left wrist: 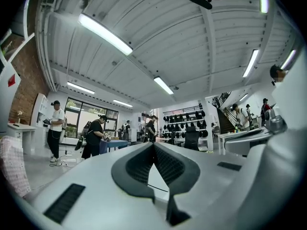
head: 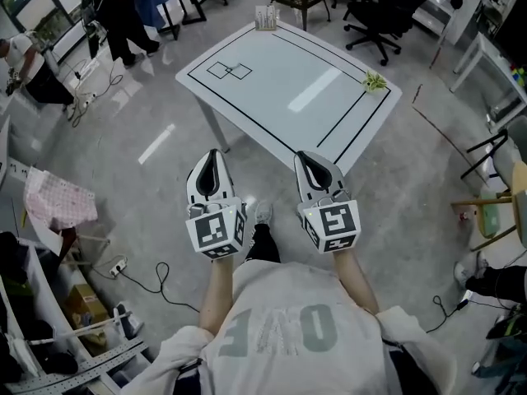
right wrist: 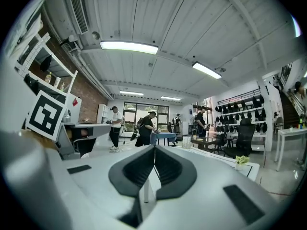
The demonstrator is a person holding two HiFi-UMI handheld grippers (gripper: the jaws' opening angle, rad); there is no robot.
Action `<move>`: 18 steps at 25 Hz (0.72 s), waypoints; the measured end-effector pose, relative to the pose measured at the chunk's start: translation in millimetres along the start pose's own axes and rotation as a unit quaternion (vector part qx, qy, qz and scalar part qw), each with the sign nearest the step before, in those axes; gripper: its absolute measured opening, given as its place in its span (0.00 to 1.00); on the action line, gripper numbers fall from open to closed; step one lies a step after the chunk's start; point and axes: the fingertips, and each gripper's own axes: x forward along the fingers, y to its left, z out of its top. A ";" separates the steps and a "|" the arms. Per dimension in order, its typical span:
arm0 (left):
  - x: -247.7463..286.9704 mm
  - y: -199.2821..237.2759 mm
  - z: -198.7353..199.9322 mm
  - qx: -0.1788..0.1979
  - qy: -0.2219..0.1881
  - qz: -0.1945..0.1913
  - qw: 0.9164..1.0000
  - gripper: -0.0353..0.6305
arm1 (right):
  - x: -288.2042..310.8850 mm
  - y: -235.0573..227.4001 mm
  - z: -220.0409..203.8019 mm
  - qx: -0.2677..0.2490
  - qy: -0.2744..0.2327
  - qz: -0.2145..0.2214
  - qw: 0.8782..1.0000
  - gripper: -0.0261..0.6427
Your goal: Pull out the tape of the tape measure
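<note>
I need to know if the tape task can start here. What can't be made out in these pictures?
- Tape measure: in no view, so its place cannot be told.
- Table: in both gripper views mostly hidden behind the shut, empty left gripper and right gripper.
- Object at the table's far edge: too small in the head view to name.
- Hands: hidden under the marker cubes in the head view.

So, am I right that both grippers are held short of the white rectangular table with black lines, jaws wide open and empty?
Not quite. The left gripper and the right gripper each have their jaws shut together, not wide open, as the two gripper views show. The rest holds: both are short of the white rectangular table with black lines, and empty.
</note>
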 end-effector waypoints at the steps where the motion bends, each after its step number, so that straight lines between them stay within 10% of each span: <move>1: 18.3 9.3 -0.6 -0.002 0.002 -0.001 1.000 0.09 | 18.8 -3.7 2.9 0.000 0.002 -0.002 1.000 0.08; 18: 290.8 134.8 5.9 0.017 -0.008 -0.056 0.998 0.09 | 289.7 -57.0 32.4 -0.007 0.027 -0.034 0.999 0.08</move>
